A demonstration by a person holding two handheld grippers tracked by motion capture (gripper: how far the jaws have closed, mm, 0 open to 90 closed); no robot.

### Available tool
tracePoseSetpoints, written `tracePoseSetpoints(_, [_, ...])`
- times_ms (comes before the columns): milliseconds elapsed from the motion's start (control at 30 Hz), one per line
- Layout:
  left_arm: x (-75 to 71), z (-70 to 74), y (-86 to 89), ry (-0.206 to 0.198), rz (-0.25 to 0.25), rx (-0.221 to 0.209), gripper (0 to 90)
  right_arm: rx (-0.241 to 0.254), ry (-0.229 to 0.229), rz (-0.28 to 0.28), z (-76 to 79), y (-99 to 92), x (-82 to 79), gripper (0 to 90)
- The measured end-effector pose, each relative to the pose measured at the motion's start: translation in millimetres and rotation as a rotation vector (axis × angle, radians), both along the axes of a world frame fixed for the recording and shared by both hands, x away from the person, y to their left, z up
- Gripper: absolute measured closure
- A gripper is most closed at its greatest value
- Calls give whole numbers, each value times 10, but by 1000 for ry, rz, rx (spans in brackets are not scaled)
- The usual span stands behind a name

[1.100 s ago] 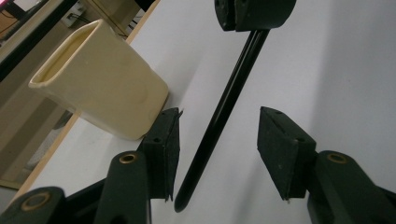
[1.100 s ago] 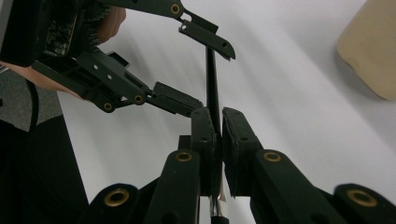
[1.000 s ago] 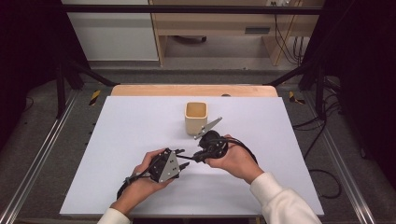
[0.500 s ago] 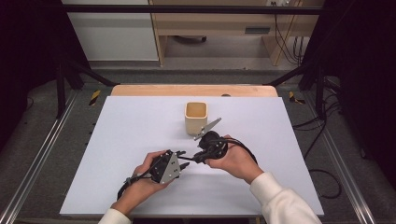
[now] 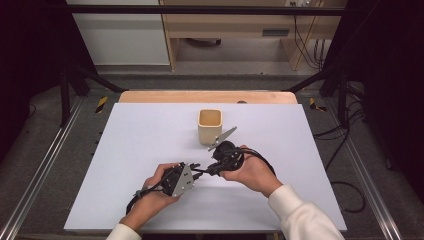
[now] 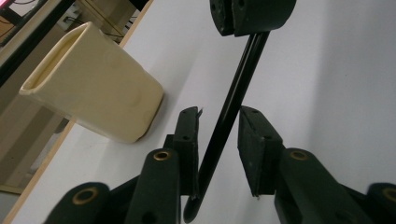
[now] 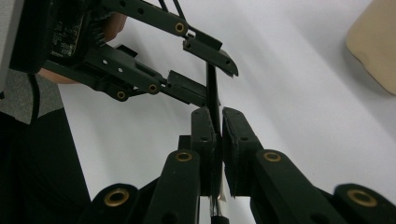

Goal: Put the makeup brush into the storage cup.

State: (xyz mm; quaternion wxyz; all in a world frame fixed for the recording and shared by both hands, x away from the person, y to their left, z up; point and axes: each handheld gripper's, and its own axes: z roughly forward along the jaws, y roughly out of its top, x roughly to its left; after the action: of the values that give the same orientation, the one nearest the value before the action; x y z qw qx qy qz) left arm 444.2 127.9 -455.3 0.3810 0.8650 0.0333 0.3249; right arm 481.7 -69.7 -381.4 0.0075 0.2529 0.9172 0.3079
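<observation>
A handover in mid-air, just in front of the cream cup on the white table: nearest the person, the left gripper sits in the left hand with its jaws around the free end of a thin black rod, a pen or similar stick. In the left gripper view the jaws have just been closing and stand slightly apart; one pad lies against the rod, while the other shows a gap to it, so the grip looks unfinished. A little nearer the cup, the right gripper is clamped tight on the rod's other end, its pads pressed flat on the shaft in the right gripper view. Both grippers hover close together, short of the cup and slightly to its right, with the rod bridging them.

To do this step well, the right gripper should probably keep its clamp and hold steady until the left pads bite squarely on the shaft. Closing on the rod's middle line, not its edge, would stop it rolling out. Only then should the right let go, or the rod could drop beside the cup.
</observation>
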Motion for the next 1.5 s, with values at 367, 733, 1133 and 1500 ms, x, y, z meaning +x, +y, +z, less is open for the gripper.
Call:
tracePoseSetpoints(367, [-23, -28, -41, 21, -16, 25, 810, 2, -6, 12, 11, -13, -2, 835])
tracePoseSetpoints(733, [10, -17, -14, 32, 19, -23, 834, 62, -156, -48, 233, -165, -103, 536])
tracePoseSetpoints(1133, [84, 81, 142, 125, 179, -255, 834, 264, -488, -209, 360, -480, -303, 131])
tracePoseSetpoints(1500, [85, 182, 152, 171, 238, -405, 834, 378, -509, -327, 175, -495, -240, 57])
